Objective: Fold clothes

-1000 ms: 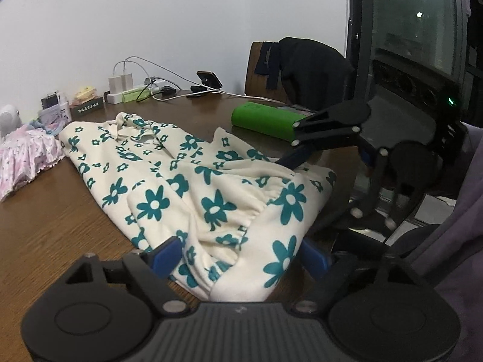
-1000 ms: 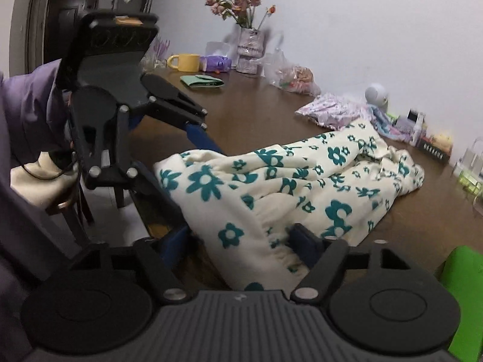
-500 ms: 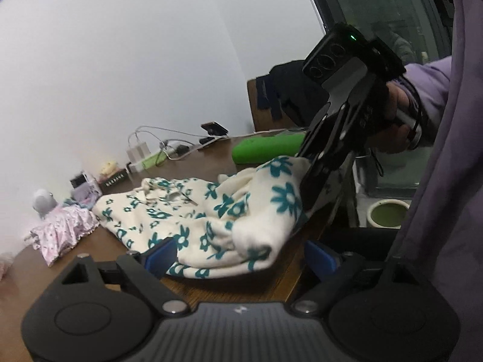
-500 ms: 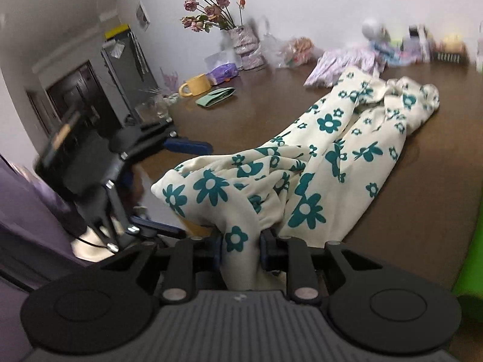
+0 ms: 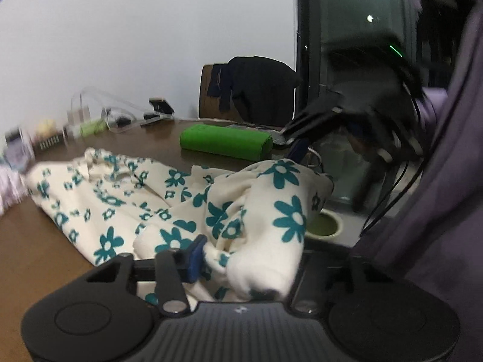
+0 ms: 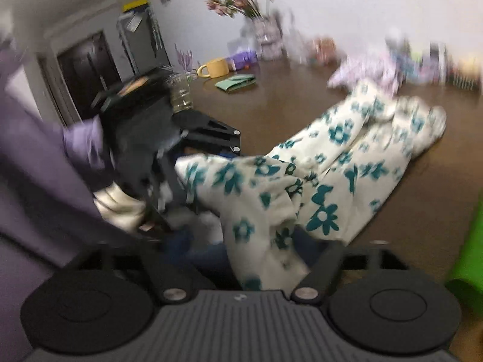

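A cream garment with teal flowers (image 5: 126, 205) lies across the brown table (image 5: 36, 256), its near end bunched and lifted. My left gripper (image 5: 238, 259) is shut on the bunched near hem; only its left blue pad (image 5: 194, 258) shows, the cloth hides the other. My right gripper (image 6: 244, 250) has the same garment (image 6: 338, 163) draped between its fingers, which stand apart in a blurred frame. The right gripper also shows in the left wrist view (image 5: 305, 144), above the cloth. The left gripper shows in the right wrist view (image 6: 211, 138), beside the hem.
A green roll (image 5: 225, 141) lies on the table behind the garment. A chair with a dark jacket (image 5: 256, 90), chargers and a phone stand (image 5: 160, 108) sit at the back. A yellow mug (image 6: 215, 68), a flower vase (image 6: 265, 34) and a pink cloth (image 6: 362, 69) are farther off.
My left gripper has closed on the near hem, which it only straddled before. My right gripper's fingers, shut on the hem half a second ago, now stand apart. The views swung and blurred.
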`<state>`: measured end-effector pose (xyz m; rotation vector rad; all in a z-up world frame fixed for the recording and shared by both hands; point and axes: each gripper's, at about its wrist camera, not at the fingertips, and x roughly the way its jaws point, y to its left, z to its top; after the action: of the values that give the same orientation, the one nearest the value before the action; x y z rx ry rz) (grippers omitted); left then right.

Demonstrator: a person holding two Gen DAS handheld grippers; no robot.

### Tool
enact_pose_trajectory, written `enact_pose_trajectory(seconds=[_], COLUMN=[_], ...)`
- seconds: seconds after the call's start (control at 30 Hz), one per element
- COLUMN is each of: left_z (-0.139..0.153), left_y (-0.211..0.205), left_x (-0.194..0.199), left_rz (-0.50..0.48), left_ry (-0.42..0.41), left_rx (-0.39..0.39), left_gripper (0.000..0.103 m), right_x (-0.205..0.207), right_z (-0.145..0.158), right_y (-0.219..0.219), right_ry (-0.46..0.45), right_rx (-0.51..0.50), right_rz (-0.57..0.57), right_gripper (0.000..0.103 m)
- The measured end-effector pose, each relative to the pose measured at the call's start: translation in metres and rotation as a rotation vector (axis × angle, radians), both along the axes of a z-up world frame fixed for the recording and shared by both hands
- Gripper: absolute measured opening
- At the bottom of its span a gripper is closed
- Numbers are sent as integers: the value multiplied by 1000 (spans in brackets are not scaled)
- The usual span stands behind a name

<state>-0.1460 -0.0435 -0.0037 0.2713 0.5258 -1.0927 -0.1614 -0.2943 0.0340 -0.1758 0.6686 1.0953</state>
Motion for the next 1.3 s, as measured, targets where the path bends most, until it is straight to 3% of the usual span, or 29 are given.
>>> enact_pose_trajectory(seconds=[0.13, 0.27, 0.33, 0.47, 0.6, 0.67, 0.73, 0.8, 0.93, 1.1, 1.17, 1.3], left_z=[5, 8, 9, 10, 8, 5, 5, 7, 18, 7, 3, 1], left_y=[11, 19, 21, 25, 37, 38, 41, 47, 59, 60, 58, 54], left_x=[19, 23, 23, 27, 33, 36, 41, 46, 62, 83, 93, 94], left_rz=[19, 17, 6, -11, -33, -30, -19, 6, 111, 275, 342, 376], left_ry=[173, 256, 277, 324, 414, 439, 461, 480, 467, 475, 494, 481], left_rx=[-78, -120, -122, -140, -201, -206, -228, -277, -373, -364, -351, -330], left_gripper=[31, 29, 29, 29, 29, 29, 30, 34, 45, 44, 44, 40], right_x=[-34, -47, -46, -33, -14, 2, 28, 51, 93, 124, 126, 122], right_z=[-8, -29, -38, -36, -25, -24, -25, -25, -22, -26, -27, -32], right_y=[-5, -1, 4, 7, 3, 5, 2, -4, -15, -18, -18, -18], right_ry=[-253, -432, -494, -529, -473, -328, -111, 83, 344, 511, 506, 460], right_rx=[-91, -99, -105, -17, 77, 87, 135, 207, 327, 374, 379, 376], right_rz=[-52, -86, -82, -80, 41, 141, 158, 152, 61, -179, -257, -371], right_gripper=[85, 85, 84, 84, 81, 69, 41, 30, 29, 41, 43, 44])
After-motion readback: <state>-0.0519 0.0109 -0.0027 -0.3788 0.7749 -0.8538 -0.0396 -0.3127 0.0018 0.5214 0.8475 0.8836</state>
